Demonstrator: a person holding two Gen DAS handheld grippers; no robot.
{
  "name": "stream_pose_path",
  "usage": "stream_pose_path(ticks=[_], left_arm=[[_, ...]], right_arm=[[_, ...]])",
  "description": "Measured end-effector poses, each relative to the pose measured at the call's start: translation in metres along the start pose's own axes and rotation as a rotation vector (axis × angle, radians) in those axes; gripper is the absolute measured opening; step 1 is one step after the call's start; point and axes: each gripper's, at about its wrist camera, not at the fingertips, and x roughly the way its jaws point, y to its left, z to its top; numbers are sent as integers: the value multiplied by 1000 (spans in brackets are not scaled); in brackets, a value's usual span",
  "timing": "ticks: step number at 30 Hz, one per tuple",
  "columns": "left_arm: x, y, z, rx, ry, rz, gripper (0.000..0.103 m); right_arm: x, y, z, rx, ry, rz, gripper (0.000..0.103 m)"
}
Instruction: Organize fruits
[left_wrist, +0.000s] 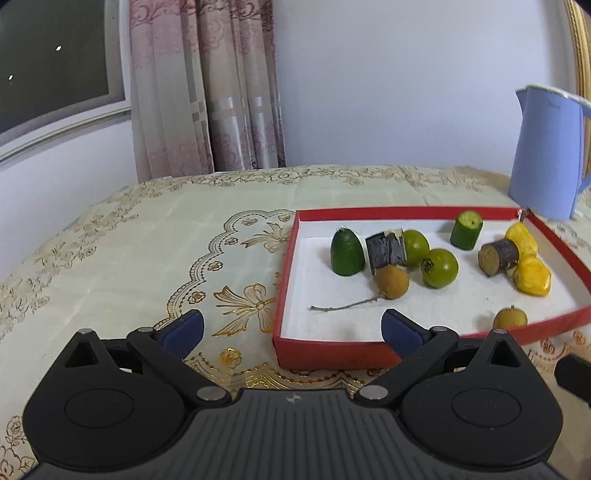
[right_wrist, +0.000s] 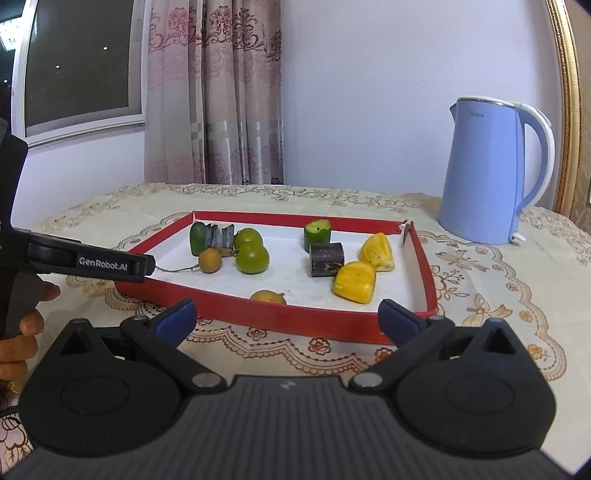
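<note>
A red tray (left_wrist: 332, 350) with a white floor holds the fruit: a green cucumber tip (left_wrist: 346, 256), two round green fruits (left_wrist: 439, 267), dark cane pieces (left_wrist: 386, 253), a brown longan on a twig (left_wrist: 392, 282), a second longan (left_wrist: 509, 317) and yellow chunks (left_wrist: 532, 280). My left gripper (left_wrist: 293, 330) stands wide open at the tray's near left corner with nothing between its pads. My right gripper (right_wrist: 290, 317) is open and empty too, just short of the tray's front wall (right_wrist: 258, 314). The left gripper's finger (right_wrist: 103, 264) reaches over the tray's left rim near the twig.
A blue electric kettle (right_wrist: 491, 173) stands behind the tray at the right. The table wears a cream cloth with gold embroidery (left_wrist: 147, 240). A hand (right_wrist: 22, 325) holds the left gripper at the left edge. Curtain and window lie behind the table.
</note>
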Motion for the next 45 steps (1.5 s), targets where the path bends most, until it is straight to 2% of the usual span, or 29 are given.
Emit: stream_pose_path(ticks=[4,14,45], left_arm=[[-3,-1,-1,12,-21,-10,103],[1,8,0,-37,13,-62,103],[-1,9,1,-31,13,-19,103]], right_arm=[[1,-1,0,0,12,4,103],[3,8,-3,-62,46,15,103],[6,14,-6,-116,97,-10,103]])
